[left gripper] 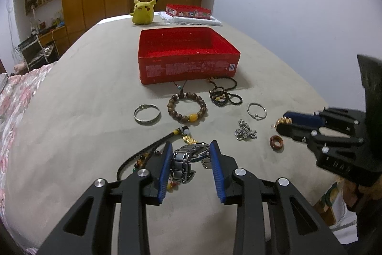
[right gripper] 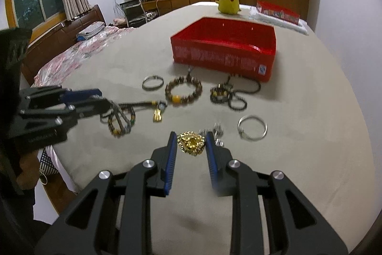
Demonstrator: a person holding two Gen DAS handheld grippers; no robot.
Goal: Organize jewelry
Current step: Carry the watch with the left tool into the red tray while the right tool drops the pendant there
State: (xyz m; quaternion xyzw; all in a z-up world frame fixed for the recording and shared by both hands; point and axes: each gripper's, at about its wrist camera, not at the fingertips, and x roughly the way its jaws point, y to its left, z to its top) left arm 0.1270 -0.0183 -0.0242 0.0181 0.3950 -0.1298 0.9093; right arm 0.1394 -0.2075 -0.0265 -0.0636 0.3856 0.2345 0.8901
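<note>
Your left claw (left gripper: 191, 154) is clamped on the steel watch (left gripper: 188, 159), band running toward you, low over the counter (left gripper: 95, 111). Your right claw (right gripper: 191, 142) pinches the gold brooch (right gripper: 191, 142); red box (left gripper: 188, 59) beyond.

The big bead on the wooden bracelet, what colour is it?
Amber yellow; the big bead on the wooden bracelet shows best in the left wrist view.

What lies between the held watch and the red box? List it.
In the left wrist view, a gold pendant and a brown bead bracelet lie between the watch and the red box.
</note>
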